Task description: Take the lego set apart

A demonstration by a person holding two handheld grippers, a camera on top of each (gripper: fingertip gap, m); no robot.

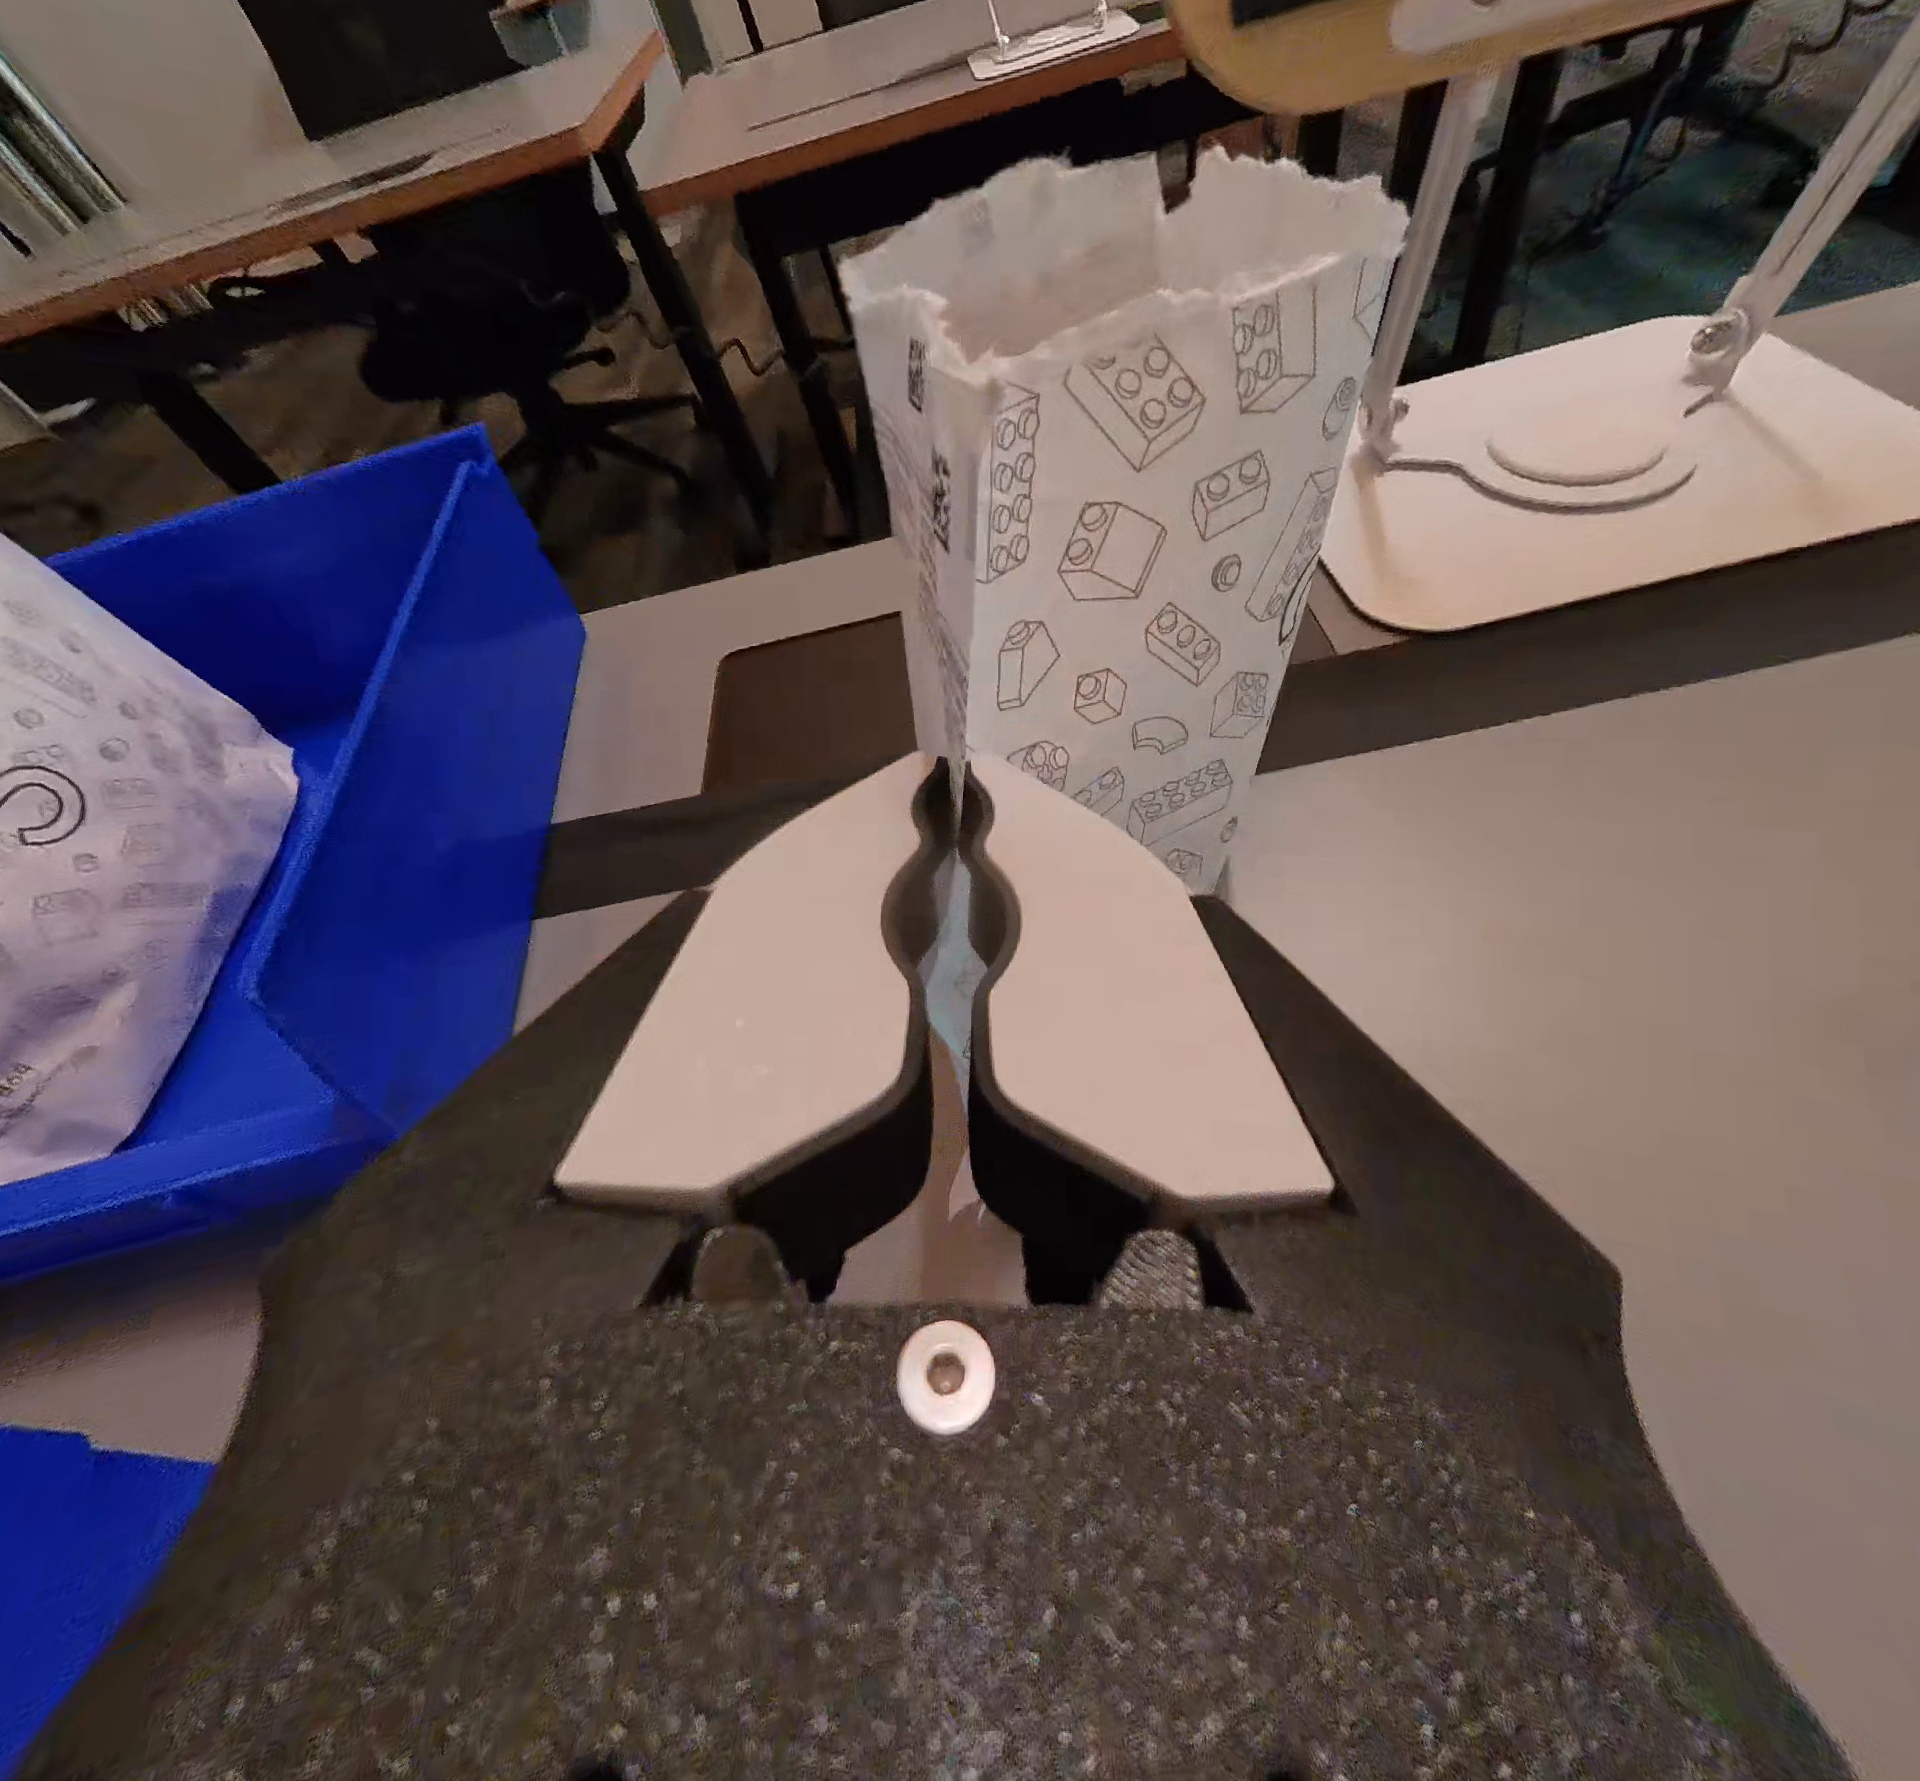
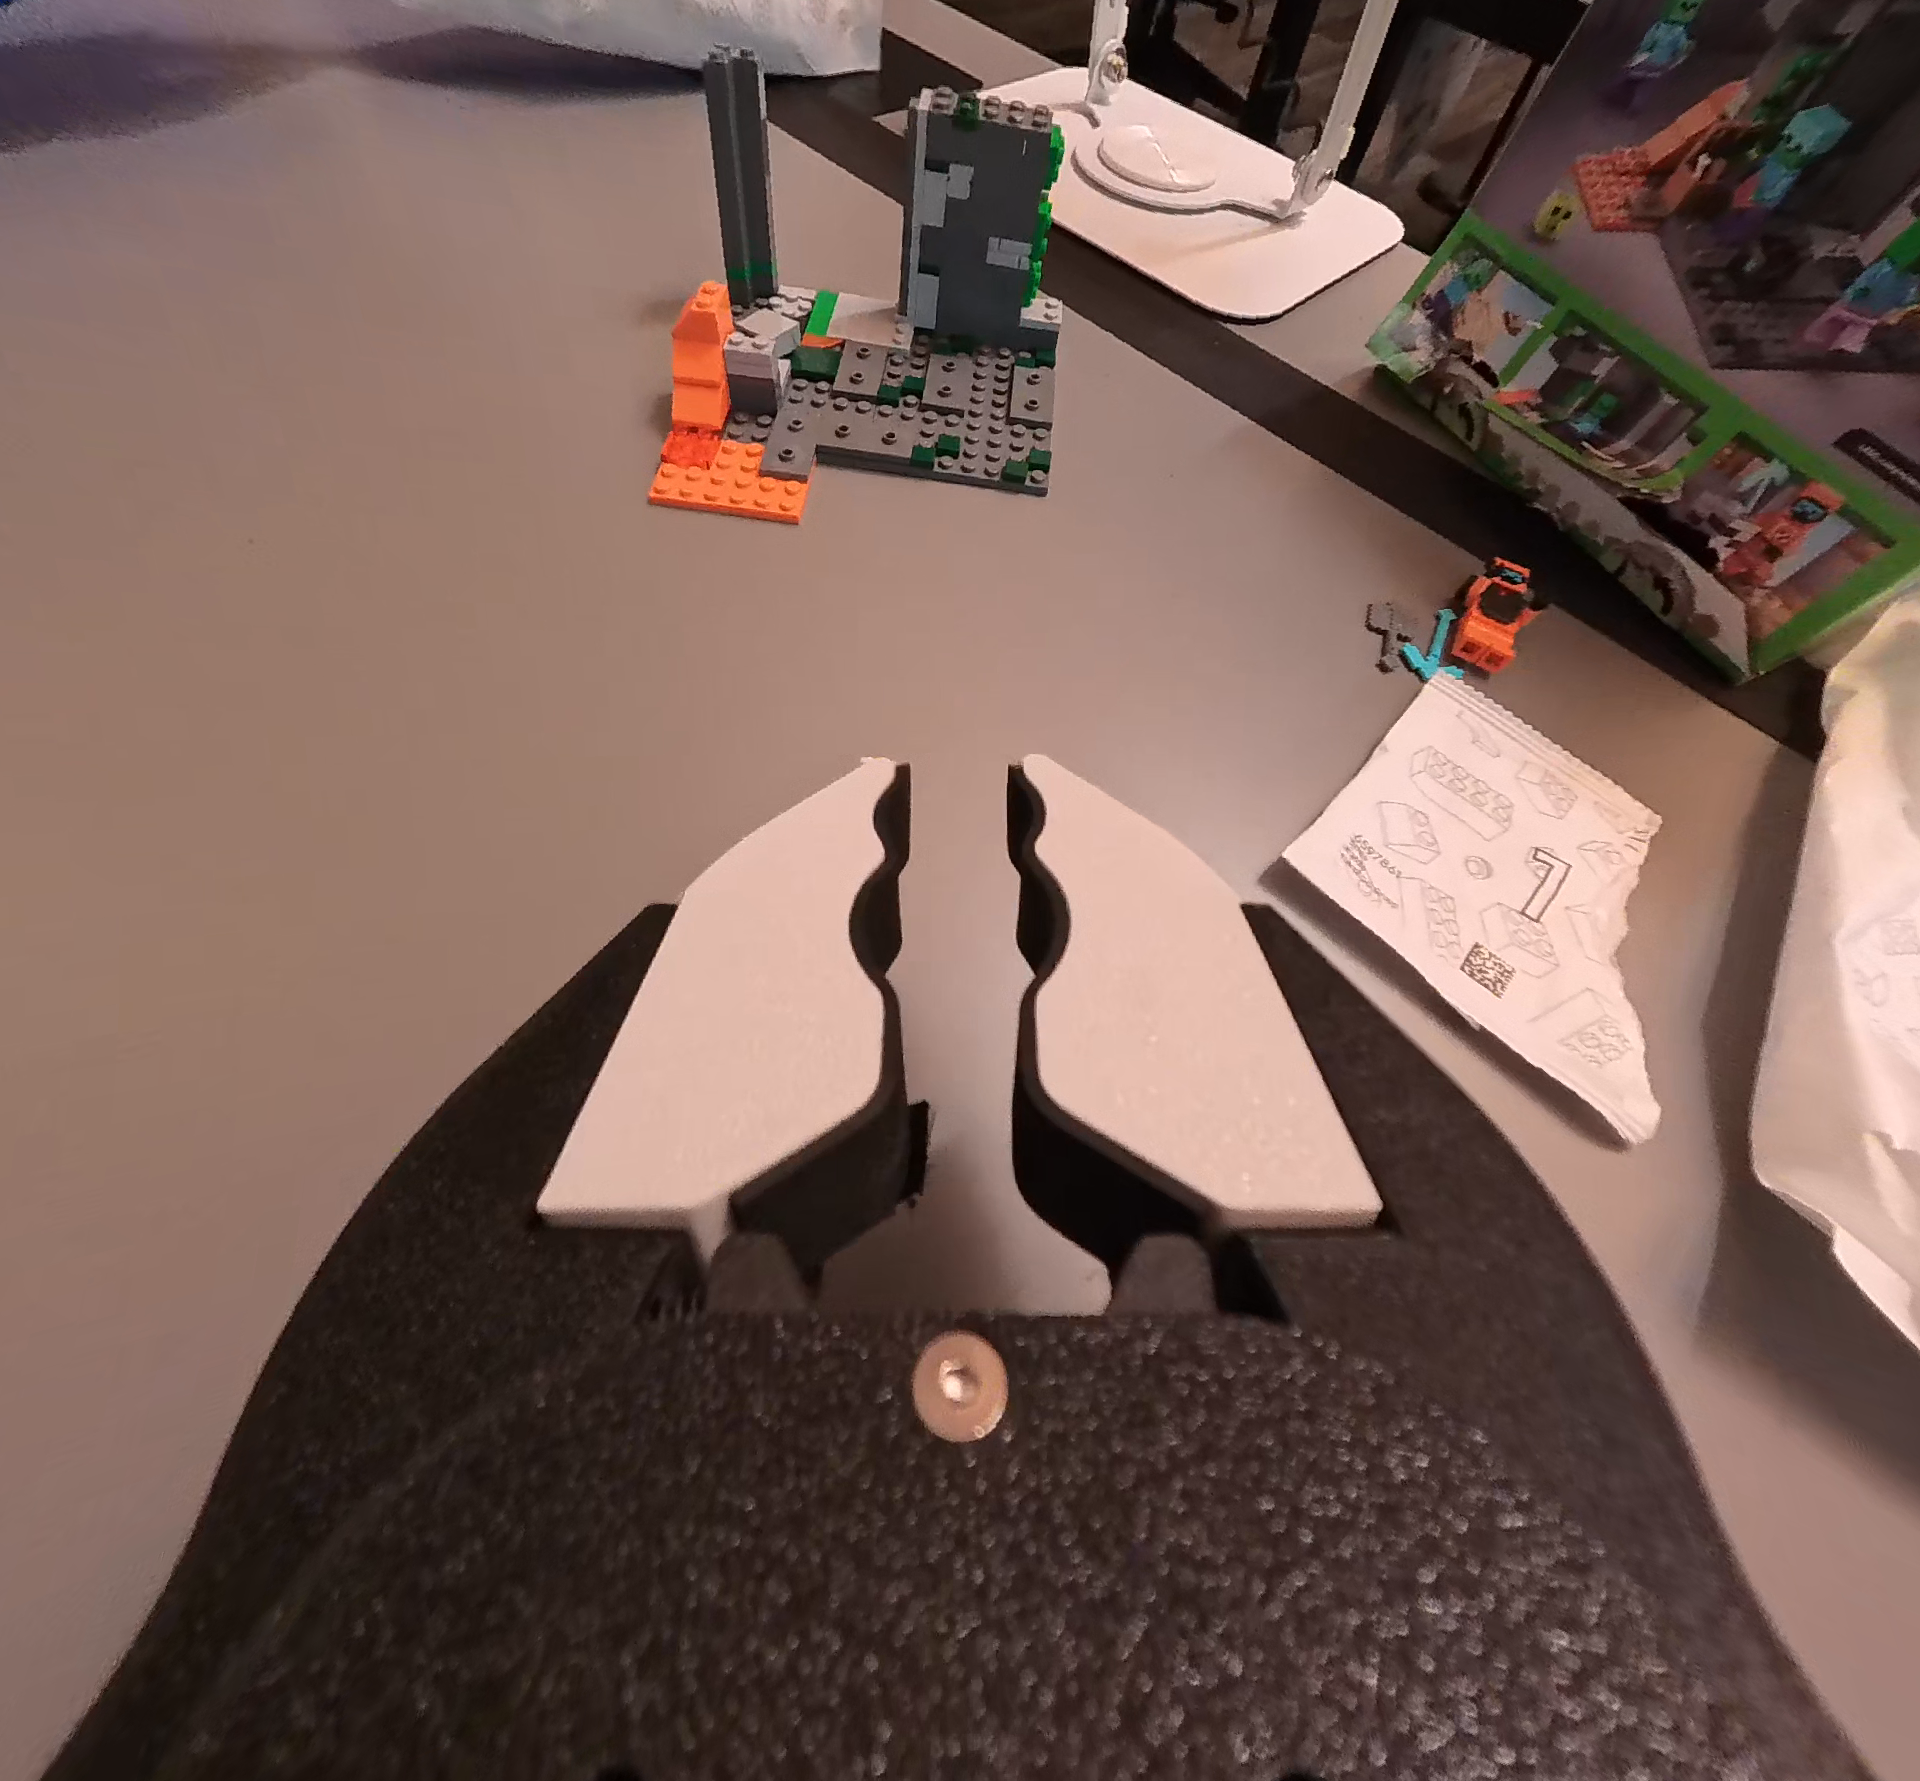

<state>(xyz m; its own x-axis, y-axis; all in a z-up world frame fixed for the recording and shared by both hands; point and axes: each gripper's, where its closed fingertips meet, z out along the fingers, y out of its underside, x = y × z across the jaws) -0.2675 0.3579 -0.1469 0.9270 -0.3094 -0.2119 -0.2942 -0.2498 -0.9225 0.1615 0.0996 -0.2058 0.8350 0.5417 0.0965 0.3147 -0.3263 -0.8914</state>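
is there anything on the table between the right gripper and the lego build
Nothing visible. The open right gripper faces the lego build across bare table. The flat paper bag and small orange figure lie off to the right.

The lego set (image 2: pixel 862 318) stands upright on the grey table, a grey studded base plate with green specks, an orange corner plate and orange stepped block at its left, a slim dark grey pillar behind that, and a wider grey wall with green edging at the right.
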